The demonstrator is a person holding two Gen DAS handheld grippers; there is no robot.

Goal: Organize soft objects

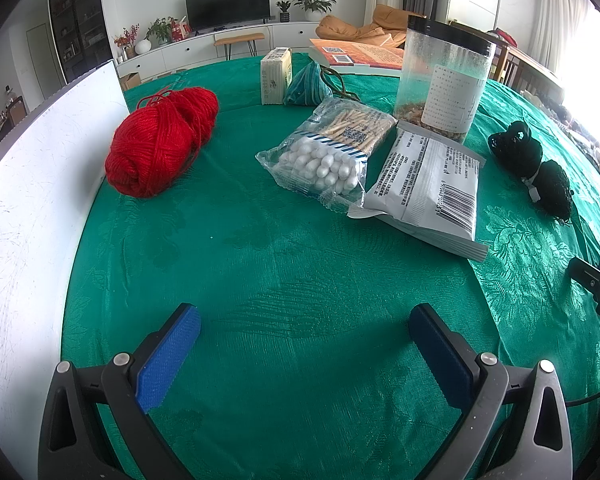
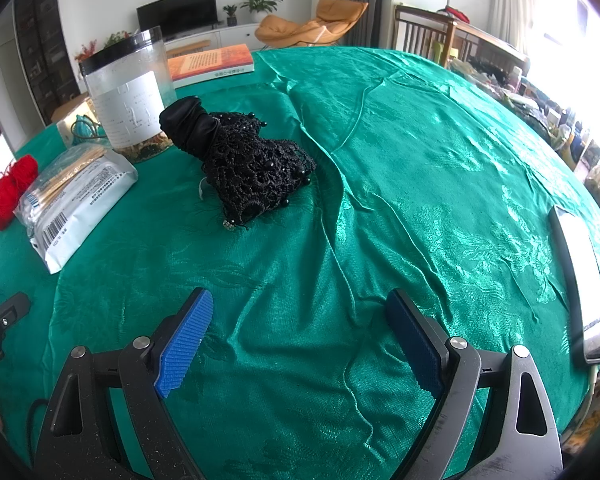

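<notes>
Red yarn (image 1: pixel 160 144) lies at the left of the green tablecloth (image 1: pixel 300 280), small at the left edge as red yarn (image 2: pixel 8 192) in the right wrist view. A black lace bundle (image 2: pixel 244 164) sits ahead of my right gripper (image 2: pixel 296 312), which is open and empty; the same black lace bundle (image 1: pixel 534 170) shows at the right in the left wrist view. A teal yarn ball (image 1: pixel 306 84) lies at the back. My left gripper (image 1: pixel 304 324) stands open over bare cloth, nothing between its blue pads (image 1: pixel 168 360).
A cotton swab bag (image 1: pixel 328 152), a grey packet (image 1: pixel 428 184), a clear jar (image 1: pixel 440 80), a small box (image 1: pixel 276 76) and a book (image 1: pixel 360 54) crowd the table's back. A white board (image 1: pixel 32 220) stands at the left. A phone (image 2: pixel 580 280) lies at the right.
</notes>
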